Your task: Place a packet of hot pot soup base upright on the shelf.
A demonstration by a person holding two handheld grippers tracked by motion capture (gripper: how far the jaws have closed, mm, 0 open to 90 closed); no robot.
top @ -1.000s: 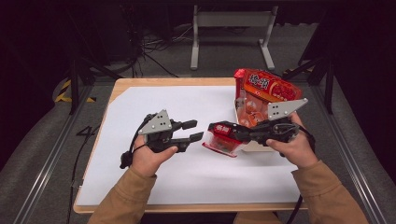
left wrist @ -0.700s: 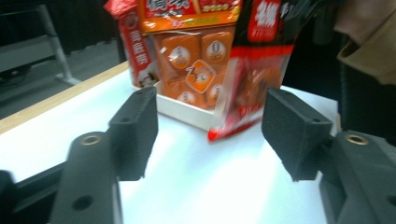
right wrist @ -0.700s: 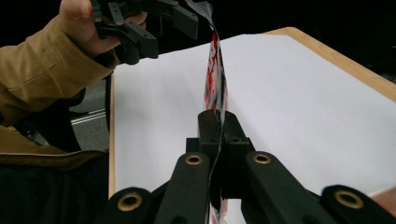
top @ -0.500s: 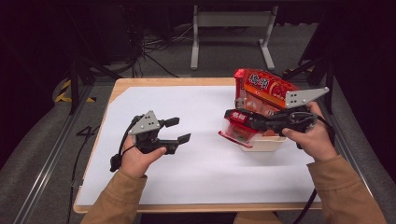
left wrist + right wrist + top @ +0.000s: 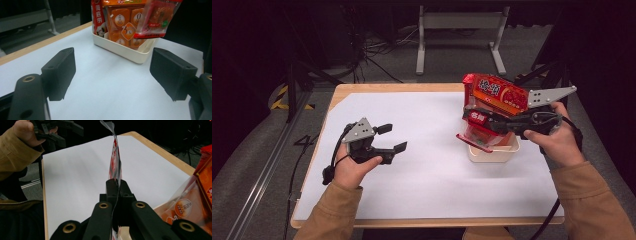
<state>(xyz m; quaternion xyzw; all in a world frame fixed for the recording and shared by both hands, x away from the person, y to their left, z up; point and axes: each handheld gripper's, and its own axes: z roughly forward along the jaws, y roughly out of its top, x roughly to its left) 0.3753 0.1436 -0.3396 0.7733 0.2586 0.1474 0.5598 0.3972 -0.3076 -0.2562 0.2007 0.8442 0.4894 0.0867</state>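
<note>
My right gripper (image 5: pixel 470 116) is shut on the edge of a small red sauce packet (image 5: pixel 480 132), holding it over a cream tray (image 5: pixel 507 154) at the table's right. A large red snack bag (image 5: pixel 495 92) stands in that tray. In the right gripper view the packet (image 5: pixel 115 157) rises edge-on from the closed jaws (image 5: pixel 116 185). My left gripper (image 5: pixel 393 137) is open and holds nothing, low over the white sheet at the left. In the left gripper view its jaws (image 5: pixel 115 75) stand wide apart, facing the tray (image 5: pixel 120 50), the orange packets (image 5: pixel 123 25) in it and the held red packet (image 5: pixel 155 20).
A white sheet (image 5: pixel 427 170) covers most of the wooden table (image 5: pixel 362 90). Dark floor, cables and a metal stand (image 5: pixel 459 30) lie beyond the far edge. In the right gripper view, the left hand with its gripper (image 5: pixel 56 130) is across the sheet.
My right gripper has lifted the red packet off the sheet and carried it right, over the tray. My left gripper has drawn back to the left, still open.
</note>
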